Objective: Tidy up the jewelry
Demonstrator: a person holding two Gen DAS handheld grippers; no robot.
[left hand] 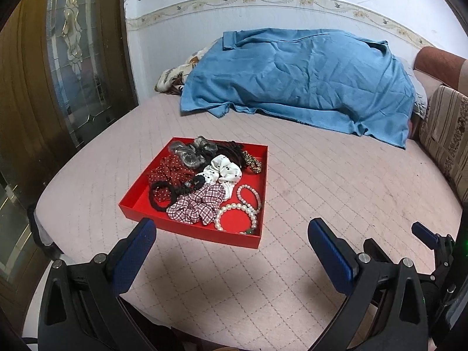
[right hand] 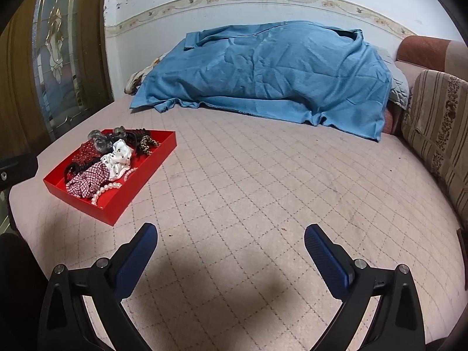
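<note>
A shallow red tray (left hand: 140,201) lies on the pink quilted bed. It holds several scrunchies, black hair ties (left hand: 159,194) and two pearl bracelets (left hand: 235,215) near its front right corner. My left gripper (left hand: 232,228) is open and empty, hovering just in front of the tray. My right gripper (right hand: 231,234) is open and empty, over bare bed to the right of the tray (right hand: 117,207). The right gripper's fingers (left hand: 424,234) also show at the right edge of the left wrist view.
A rumpled blue blanket (left hand: 292,79) covers a heap at the far side of the bed, by the white wall. A striped cushion (right hand: 438,122) lines the right edge. A wooden door with leaded glass (left hand: 76,58) stands at the left.
</note>
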